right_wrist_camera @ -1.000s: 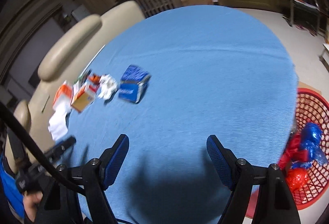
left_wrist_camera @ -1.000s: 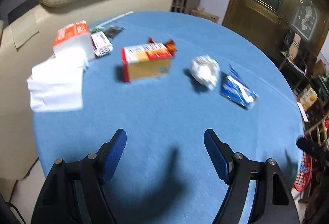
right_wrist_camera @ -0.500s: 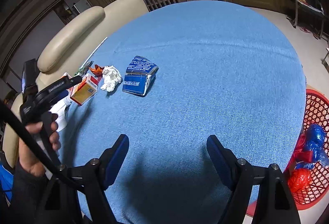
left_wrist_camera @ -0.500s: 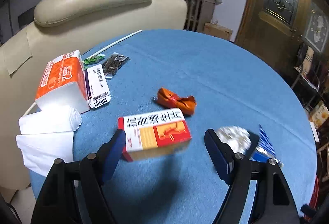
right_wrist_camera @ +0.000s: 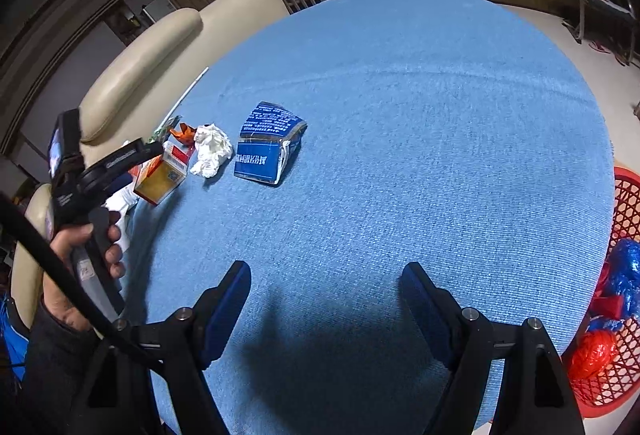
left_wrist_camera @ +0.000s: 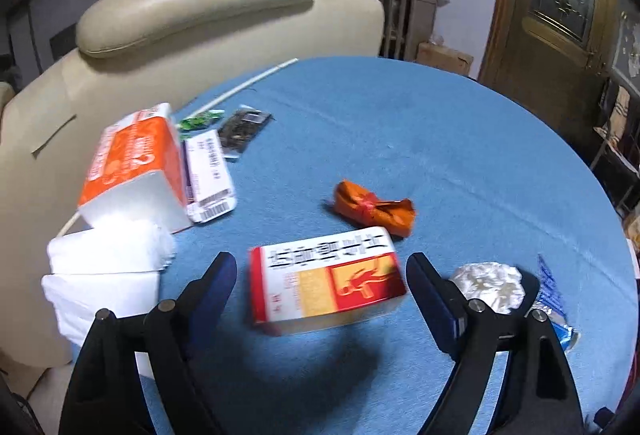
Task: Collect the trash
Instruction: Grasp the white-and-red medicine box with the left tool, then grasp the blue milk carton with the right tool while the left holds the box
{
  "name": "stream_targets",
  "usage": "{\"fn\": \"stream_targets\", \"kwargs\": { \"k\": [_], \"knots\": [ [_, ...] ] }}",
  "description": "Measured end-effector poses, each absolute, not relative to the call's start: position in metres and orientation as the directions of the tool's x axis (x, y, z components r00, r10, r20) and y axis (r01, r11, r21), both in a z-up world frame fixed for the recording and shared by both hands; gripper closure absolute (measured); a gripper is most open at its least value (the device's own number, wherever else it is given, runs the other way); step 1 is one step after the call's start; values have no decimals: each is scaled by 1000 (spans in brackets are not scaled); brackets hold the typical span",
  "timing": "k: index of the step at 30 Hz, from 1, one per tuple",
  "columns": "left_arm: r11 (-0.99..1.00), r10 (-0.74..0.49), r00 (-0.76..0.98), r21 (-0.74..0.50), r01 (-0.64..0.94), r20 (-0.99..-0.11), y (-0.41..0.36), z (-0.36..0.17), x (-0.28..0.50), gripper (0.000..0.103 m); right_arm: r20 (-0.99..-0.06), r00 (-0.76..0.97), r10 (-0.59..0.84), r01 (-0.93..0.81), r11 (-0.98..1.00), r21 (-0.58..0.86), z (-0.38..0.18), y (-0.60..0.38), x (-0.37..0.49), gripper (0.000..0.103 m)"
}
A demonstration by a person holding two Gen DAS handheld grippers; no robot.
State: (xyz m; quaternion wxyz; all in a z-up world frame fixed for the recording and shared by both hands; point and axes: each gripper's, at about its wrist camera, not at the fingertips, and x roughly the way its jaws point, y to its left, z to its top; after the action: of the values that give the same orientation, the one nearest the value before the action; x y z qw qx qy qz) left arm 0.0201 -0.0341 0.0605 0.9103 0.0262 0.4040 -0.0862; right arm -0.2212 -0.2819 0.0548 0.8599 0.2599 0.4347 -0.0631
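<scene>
Tabletop [left_wrist_camera: 440, 139]: box [left_wrist_camera: 326, 285] between left hand-held gripper [left_wrist_camera: 322, 275] (spread).

Left gripper [left_wrist_camera: 322, 273] and right gripper [right_wrist_camera: 326, 281] both hover, jaws spread wide.

Black gripper frames, blue-padded fingers [left_wrist_camera: 214, 289], silver screws; seemingly dark sleeve.

left wrist: close over red-yellow box [left_wrist_camera: 326, 289] | right wrist: farther back | shared: box [right_wrist_camera: 160, 177]
</scene>
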Motion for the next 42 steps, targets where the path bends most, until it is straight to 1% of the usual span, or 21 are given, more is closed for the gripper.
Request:
{"fn": "stream_targets", "kwargs": {
  "k": [2,4,5,10,12,14,18,20,21,24,30,35,37,42],
  "knots": [
    [982,-148,642,-36,185,-752,-33,56,21,15,-781,613,118,339,854,395,53,-283,-220,22],
    [980,-167,639,-53,193,-751,-34,51,23,10,-782,610,124,337,853,398,52,-281,-218,22],
    [980,-165,643,-50,193,-748,-36,51,25,10,-783,609,127,331,856,396,52,-280,-217,22],
    [973,-188,636,-55,224,-749,-42,55,25,10,-783,609,123,316,868,382,55,-274,-215,22],
    [972,-177,661,-24,234,-729,-45,58,20,10,-784,609,118,322,867,380,55,-275,-215,22],
    [973,-158,651,-2,233,-742,-48,54,24,10,-787,606,119,328,864,383,54,-275,-214,22],
    [980,-143,625,-20,199,-767,-41,42,34,10,-788,604,122,308,876,371,57,-269,-211,22],
    [979,-157,618,-39,200,-770,-38,37,36,10,-788,603,121,304,879,367,58,-268,-210,22],
    [976,-183,614,-65,210,-767,-35,36,36,20,-789,603,121,303,880,366,58,-267,-210,22],
    [971,-206,614,-82,224,-762,-33,37,31,20,-791,600,120,300,883,361,59,-265,-207,22],
    [972,-201,645,-70,223,-737,-21,45,-7,20,-787,604,124,248,909,334,66,-252,-186,22],
    [973,-209,629,-94,212,-749,-6,40,-41,20,-767,631,120,184,937,298,76,-242,-158,22],
    [974,-205,630,-89,210,-749,-4,38,-52,20,-762,637,118,199,930,310,76,-247,-142,22],
    [975,-201,622,-91,205,-757,1,31,-63,20,-776,623,99,338,861,381,67,-268,-99,22]
  ]
}}
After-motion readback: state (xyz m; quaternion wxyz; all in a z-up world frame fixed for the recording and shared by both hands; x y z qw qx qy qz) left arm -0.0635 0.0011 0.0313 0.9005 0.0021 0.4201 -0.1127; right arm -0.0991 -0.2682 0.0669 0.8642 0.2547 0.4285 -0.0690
